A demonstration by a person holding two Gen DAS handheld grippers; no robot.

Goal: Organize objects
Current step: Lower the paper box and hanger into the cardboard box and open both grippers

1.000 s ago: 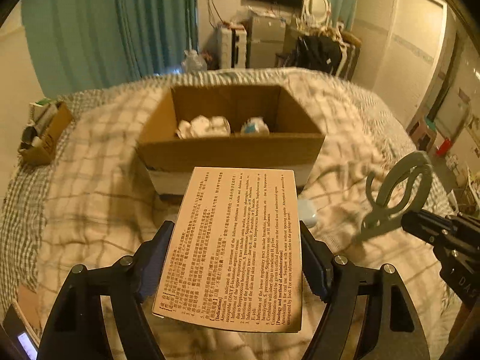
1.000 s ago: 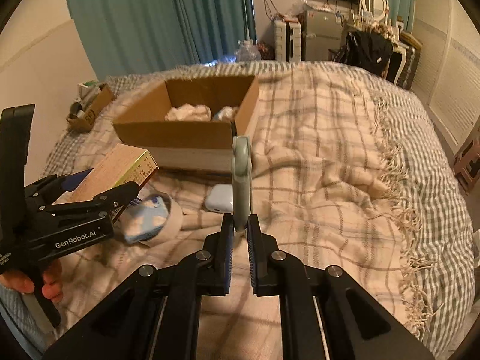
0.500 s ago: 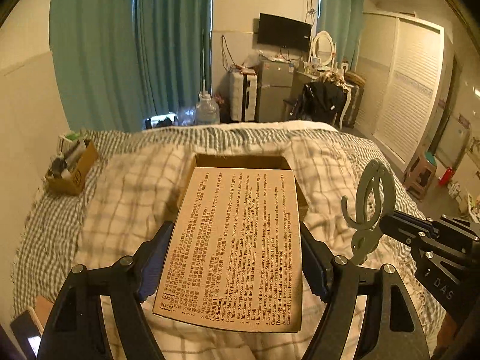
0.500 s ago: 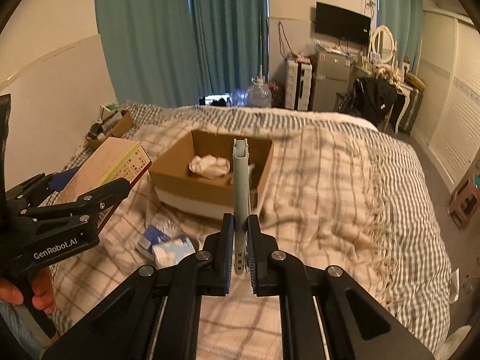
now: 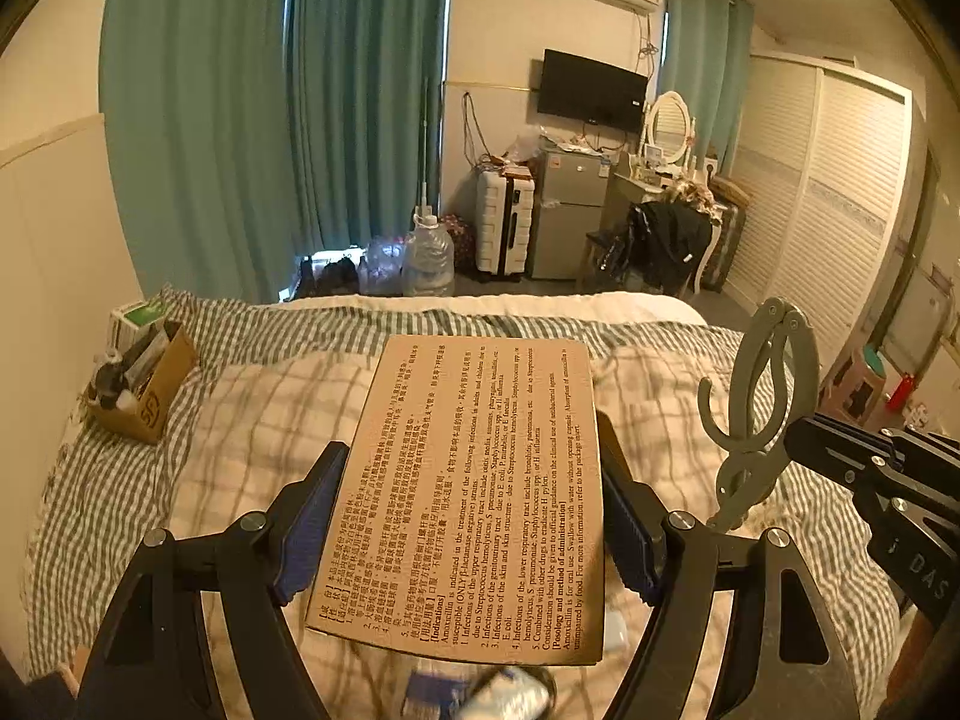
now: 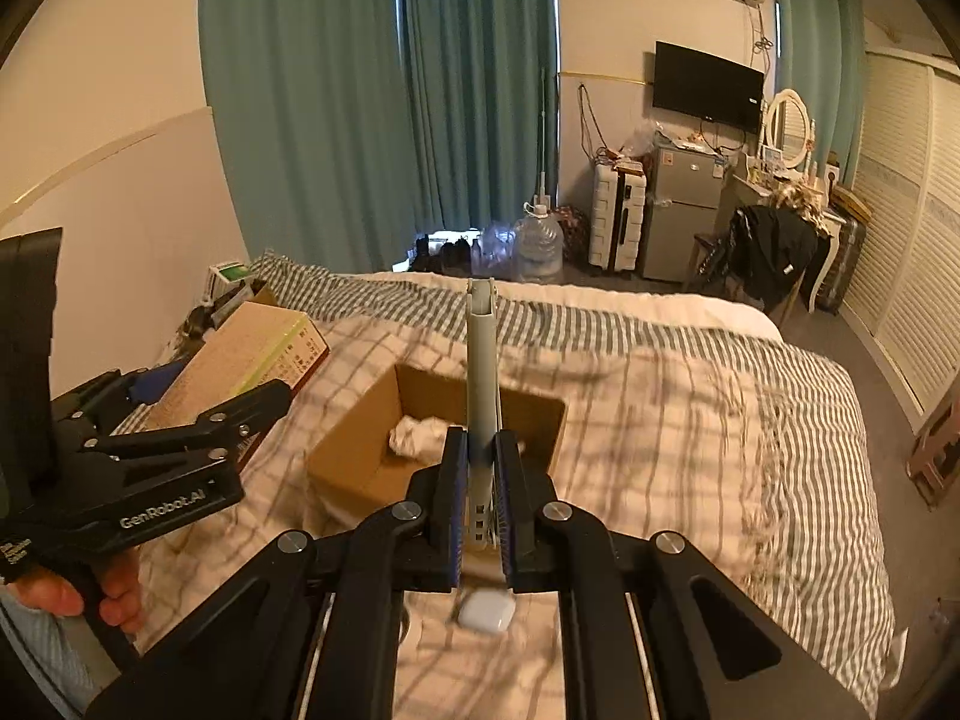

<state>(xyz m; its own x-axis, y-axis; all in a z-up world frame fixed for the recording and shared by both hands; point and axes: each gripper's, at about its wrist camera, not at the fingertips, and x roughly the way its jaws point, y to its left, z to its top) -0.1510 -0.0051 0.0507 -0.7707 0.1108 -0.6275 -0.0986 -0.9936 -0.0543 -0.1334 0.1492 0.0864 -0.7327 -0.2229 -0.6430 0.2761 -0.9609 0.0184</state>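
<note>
Open cardboard box (image 6: 360, 456) top, unobstructed

Flat tan medicine box (image 5: 474, 492), printed face up with lines of dark text, held level above the plaid bedding, clamped at both long edges. Grey-green folding hook (image 5: 753, 414), looped and S-curved, held upright off to the right; seen edge-on as a thin grey strip (image 6: 481, 396) over the open cardboard box (image 6: 360, 456), which sits on the bed holding crumpled white paper (image 6: 414, 435)
</note>
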